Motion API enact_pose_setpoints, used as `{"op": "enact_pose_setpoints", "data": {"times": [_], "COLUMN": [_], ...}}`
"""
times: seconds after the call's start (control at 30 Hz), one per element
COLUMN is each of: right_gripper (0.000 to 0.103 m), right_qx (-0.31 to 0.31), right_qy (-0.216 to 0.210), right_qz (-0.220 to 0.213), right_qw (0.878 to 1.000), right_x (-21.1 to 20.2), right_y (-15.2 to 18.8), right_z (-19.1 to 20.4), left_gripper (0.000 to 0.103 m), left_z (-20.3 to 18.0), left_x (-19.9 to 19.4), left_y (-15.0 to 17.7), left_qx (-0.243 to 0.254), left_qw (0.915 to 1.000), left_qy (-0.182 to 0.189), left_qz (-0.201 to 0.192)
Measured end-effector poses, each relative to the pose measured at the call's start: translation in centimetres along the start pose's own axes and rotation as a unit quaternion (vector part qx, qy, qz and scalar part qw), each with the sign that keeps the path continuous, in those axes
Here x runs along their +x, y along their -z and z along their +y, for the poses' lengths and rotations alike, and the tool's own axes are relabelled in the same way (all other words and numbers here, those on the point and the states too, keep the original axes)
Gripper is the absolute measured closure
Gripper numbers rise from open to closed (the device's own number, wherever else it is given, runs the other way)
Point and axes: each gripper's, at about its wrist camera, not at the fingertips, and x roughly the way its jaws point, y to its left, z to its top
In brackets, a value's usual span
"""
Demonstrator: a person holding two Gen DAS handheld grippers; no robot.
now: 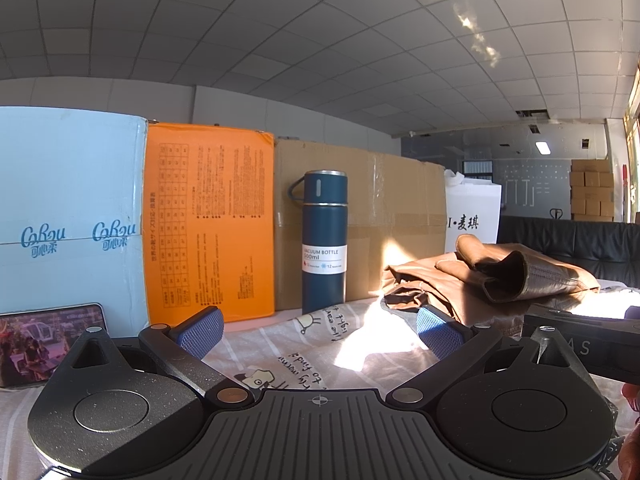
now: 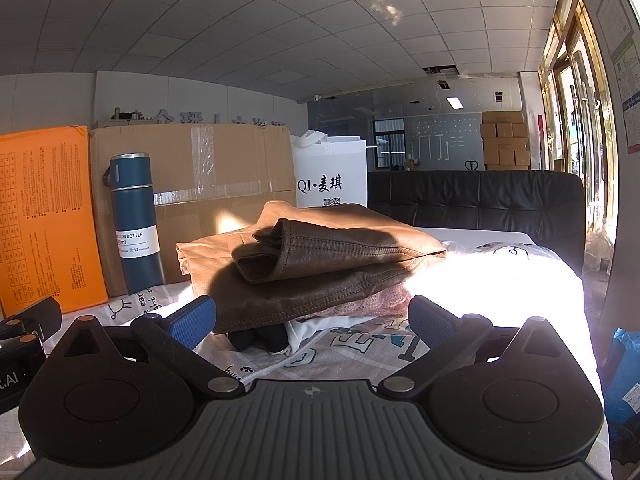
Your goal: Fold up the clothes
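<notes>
A brown leather jacket [image 2: 320, 264] lies folded on top of a pile on the printed tablecloth [image 2: 352, 352]. A pink knit piece [image 2: 376, 302], a white garment [image 2: 320, 326] and something black [image 2: 260, 338] stick out under it. My right gripper [image 2: 312, 318] is open and empty, its blue pads just in front of the pile. My left gripper [image 1: 320, 330] is open and empty, low over the cloth, with the jacket [image 1: 500, 280] ahead to its right. The right gripper's body [image 1: 580, 340] shows at that view's right edge.
A blue vacuum bottle [image 1: 324, 240] stands upright at the back, before a cardboard box [image 1: 392, 216], an orange box [image 1: 208, 224] and a light-blue box [image 1: 68, 216]. A phone [image 1: 48, 344] leans at the left. A white bag [image 2: 332, 176] and a black sofa [image 2: 480, 200] stand behind.
</notes>
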Motion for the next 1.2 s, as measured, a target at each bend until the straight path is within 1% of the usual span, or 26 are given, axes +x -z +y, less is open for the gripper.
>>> {"op": "enact_pose_setpoints", "data": {"times": [0.13, 0.27, 0.43, 0.6, 0.73, 0.87, 0.97, 1.07, 1.13, 1.2], "right_gripper": [0.000, 0.000, 0.000, 0.000, 0.000, 0.000, 0.000, 0.000, 0.000, 0.000], "right_qx": [0.018, 0.065, 0.121, 0.151, 0.157, 0.146, 0.128, 0.109, 0.103, 0.101], "right_qy": [-0.005, -0.027, -0.073, -0.135, -0.187, -0.224, -0.246, -0.273, -0.308, -0.352], "right_qz": [-0.009, -0.027, -0.045, -0.056, -0.072, -0.087, -0.085, -0.081, -0.081, -0.065], "right_qw": [1.000, 0.997, 0.989, 0.978, 0.967, 0.960, 0.957, 0.952, 0.942, 0.928], "right_x": [-0.2, -0.9, -1.6, -2.1, -2.8, -3.9, -4.5, -5.9, -7.6, -9.5], "right_y": [-0.2, -0.7, -1.1, -1.1, -1.0, -0.8, -0.8, -1.2, -1.7, -2.4], "right_z": [-0.4, -1.7, -3.4, -4.1, -4.1, -3.6, -2.8, -1.7, -0.9, 0.3], "left_gripper": [0.000, 0.000, 0.000, 0.000, 0.000, 0.000, 0.000, 0.000, 0.000, 0.000], "left_z": [0.0, -0.2, -0.8, -1.4, 0.1, 2.2, 3.9, 5.6, 7.2, 9.3], "left_x": [-0.3, -1.3, -3.6, -7.4, -11.0, -14.4, -17.0, -19.8, -21.4, -22.9], "left_y": [-0.2, -0.9, -1.8, -2.6, -3.4, -3.8, -3.9, -4.2, -4.6, -5.1], "left_qx": [0.003, 0.010, 0.024, 0.066, 0.074, 0.073, 0.066, 0.066, 0.066, 0.056], "left_qw": [1.0000, 0.9995, 0.9978, 0.9938, 0.9901, 0.9830, 0.9766, 0.9659, 0.9549, 0.9422], "left_qy": [0.000, -0.004, -0.020, -0.032, -0.073, -0.136, -0.175, -0.220, -0.259, -0.301], "left_qz": [-0.009, -0.030, -0.058, -0.084, -0.095, -0.099, -0.105, -0.120, -0.130, -0.136]}}
